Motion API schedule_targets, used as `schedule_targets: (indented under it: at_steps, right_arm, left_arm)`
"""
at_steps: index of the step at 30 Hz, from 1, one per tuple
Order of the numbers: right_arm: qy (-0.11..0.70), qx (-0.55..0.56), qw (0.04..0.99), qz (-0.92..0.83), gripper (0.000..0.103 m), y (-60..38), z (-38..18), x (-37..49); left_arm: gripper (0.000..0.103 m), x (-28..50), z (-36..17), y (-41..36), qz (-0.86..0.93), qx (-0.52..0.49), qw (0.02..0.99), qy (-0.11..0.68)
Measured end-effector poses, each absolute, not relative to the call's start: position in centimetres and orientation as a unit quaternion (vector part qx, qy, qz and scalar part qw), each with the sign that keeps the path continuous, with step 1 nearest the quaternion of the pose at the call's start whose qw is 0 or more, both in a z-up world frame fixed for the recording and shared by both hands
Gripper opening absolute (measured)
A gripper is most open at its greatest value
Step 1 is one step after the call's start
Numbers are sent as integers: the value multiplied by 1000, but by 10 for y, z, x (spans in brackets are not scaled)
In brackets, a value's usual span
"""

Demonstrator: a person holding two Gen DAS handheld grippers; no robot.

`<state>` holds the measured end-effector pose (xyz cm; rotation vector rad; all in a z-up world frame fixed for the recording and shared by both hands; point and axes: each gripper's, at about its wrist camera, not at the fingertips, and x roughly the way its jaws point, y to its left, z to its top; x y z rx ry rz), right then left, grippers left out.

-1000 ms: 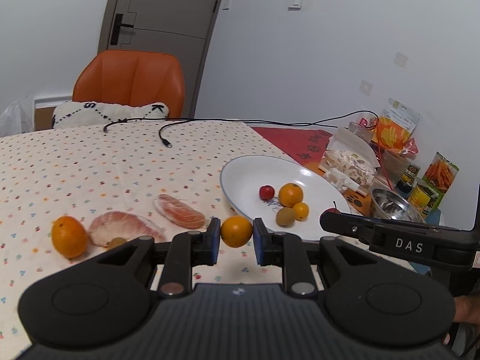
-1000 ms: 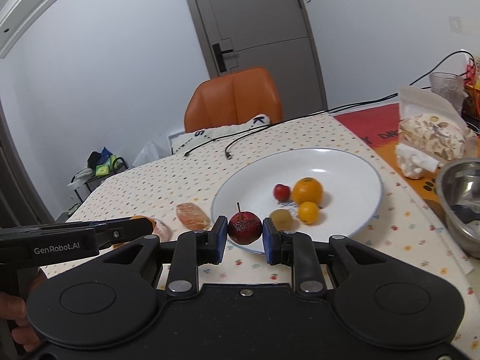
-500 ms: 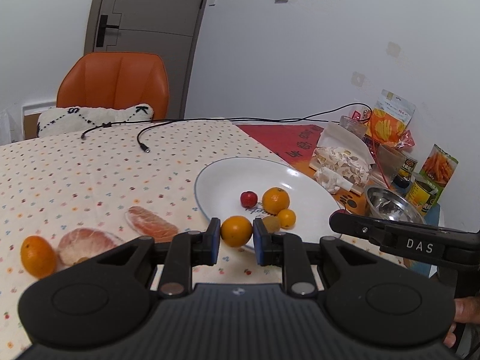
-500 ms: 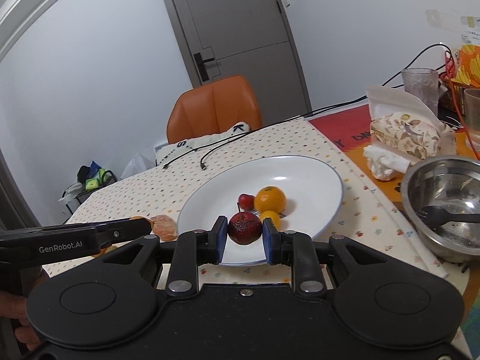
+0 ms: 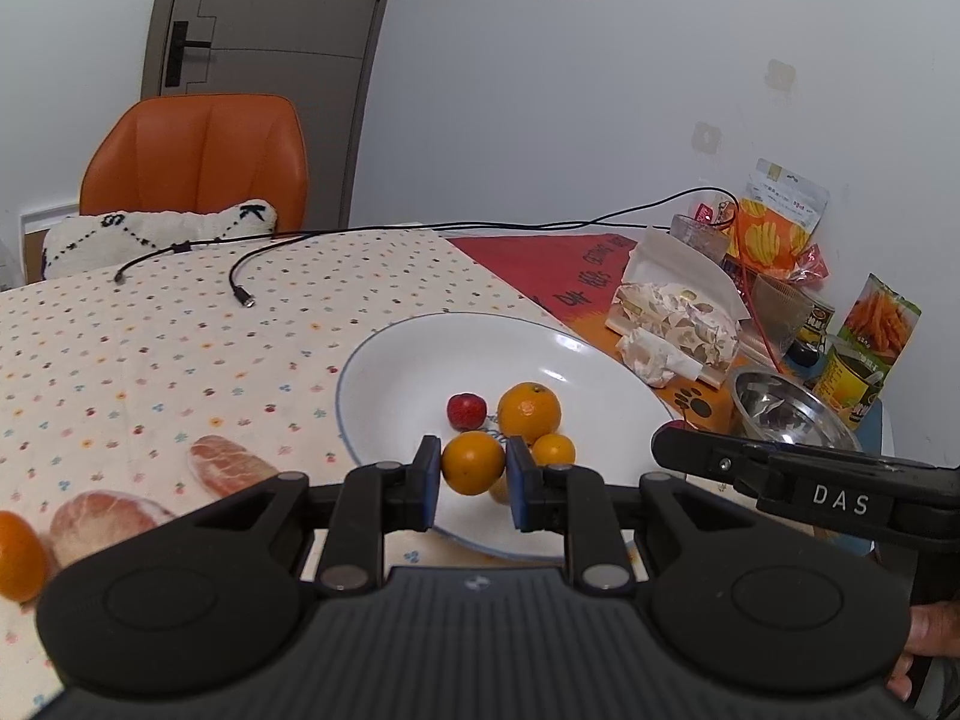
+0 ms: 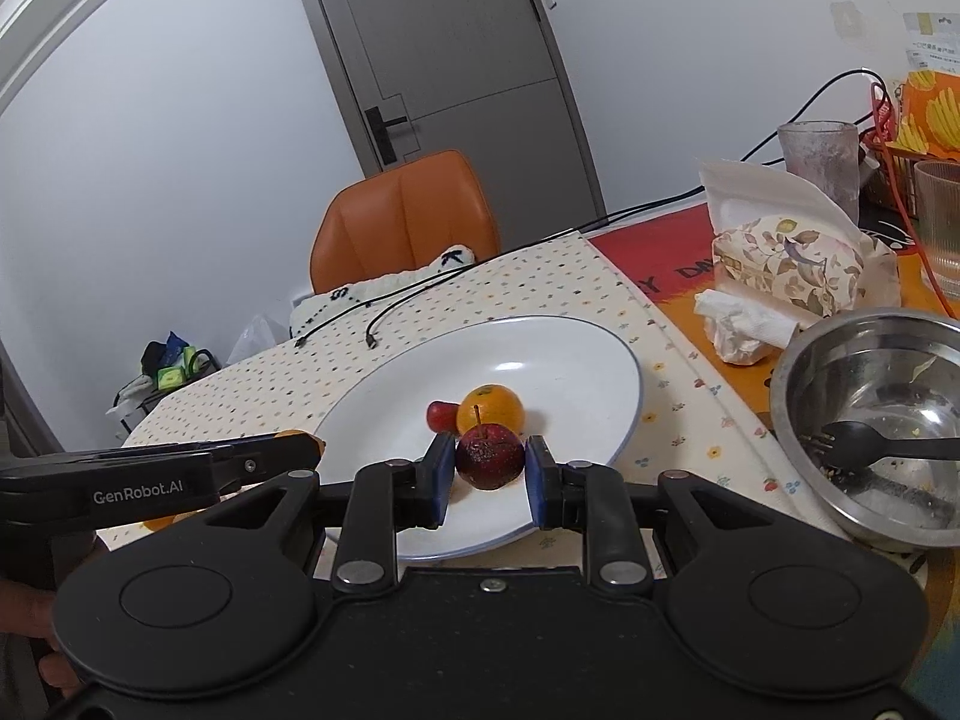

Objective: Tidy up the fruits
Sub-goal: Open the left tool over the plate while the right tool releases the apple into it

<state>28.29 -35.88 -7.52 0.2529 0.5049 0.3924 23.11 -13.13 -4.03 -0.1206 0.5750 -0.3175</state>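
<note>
My left gripper (image 5: 472,480) is shut on a small orange (image 5: 473,462), held over the near part of the white plate (image 5: 390,372). On the plate lie a bigger orange (image 5: 529,411), a small red fruit (image 5: 466,410) and another small orange (image 5: 553,450). My right gripper (image 6: 489,474) is shut on a dark red apple (image 6: 489,455) with a stem, above the same white plate (image 6: 576,360); behind it sit the bigger orange (image 6: 490,408) and red fruit (image 6: 441,415). Peeled pomelo pieces (image 5: 231,468) and a loose orange (image 5: 21,555) lie left of the plate.
A steel bowl (image 6: 864,372) holding a black fork (image 6: 870,450) stands right of the plate, with a tissue pack (image 6: 786,270), glasses and snack bags (image 5: 780,222) behind. Black cables (image 5: 240,294) cross the far tablecloth. An orange chair (image 5: 198,156) stands beyond the table.
Both grippers have carried their fruit forward and to the right, from before the plate's near rim to above the plate. The loose orange and pomelo pieces have slid toward the left edge of view.
</note>
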Motion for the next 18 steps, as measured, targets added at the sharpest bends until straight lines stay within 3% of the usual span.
schedule_targets:
  at_steps: [12, 15, 18]
  right_arm:
    - [241, 134, 942, 192, 24, -359, -75, 293]
    - [243, 142, 942, 186, 30, -361, -77, 293]
    - [241, 147, 940, 190, 30, -361, -78, 290]
  left_arm:
    - [26, 241, -46, -137, -142, -56, 940, 306]
    - [35, 239, -44, -134, -133, -56, 941, 307]
    - [54, 236, -44, -131, -115, -50, 942, 310]
